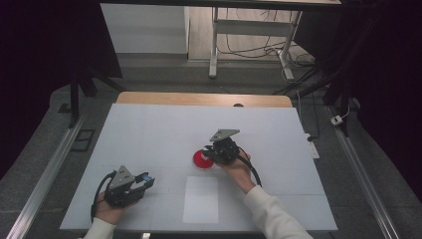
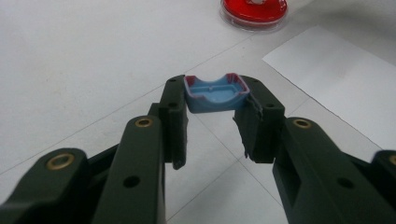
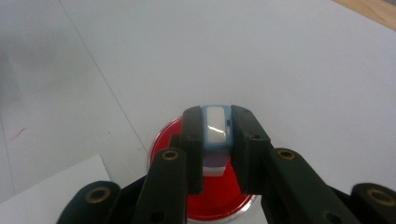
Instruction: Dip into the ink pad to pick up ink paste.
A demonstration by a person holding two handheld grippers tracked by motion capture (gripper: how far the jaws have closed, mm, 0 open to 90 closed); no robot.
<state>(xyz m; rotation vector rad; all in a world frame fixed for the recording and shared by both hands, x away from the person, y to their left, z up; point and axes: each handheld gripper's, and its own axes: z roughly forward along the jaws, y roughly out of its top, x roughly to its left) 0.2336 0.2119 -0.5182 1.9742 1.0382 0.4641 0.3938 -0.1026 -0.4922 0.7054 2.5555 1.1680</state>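
The right gripper [image 3: 217, 140] is clamping a small blue-and-white stamp [image 3: 216, 127] narrowly between its jaws, holding it over the red dish [image 3: 163, 144]. The left gripper [image 2: 212, 112] is pinching the blue cap [image 2: 215, 95], jaws moderately apart, well to the near left of the dish [image 1: 202, 160]. So the cap is already off; inking seems underway, with pressing onto the paper [image 1: 200, 199] just near of the dish likely remaining. No readable writing is showing.

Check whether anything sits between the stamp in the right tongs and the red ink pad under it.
Nothing visible does. The right tongs hold the stamp directly over the open red ink pad, with no object between them.
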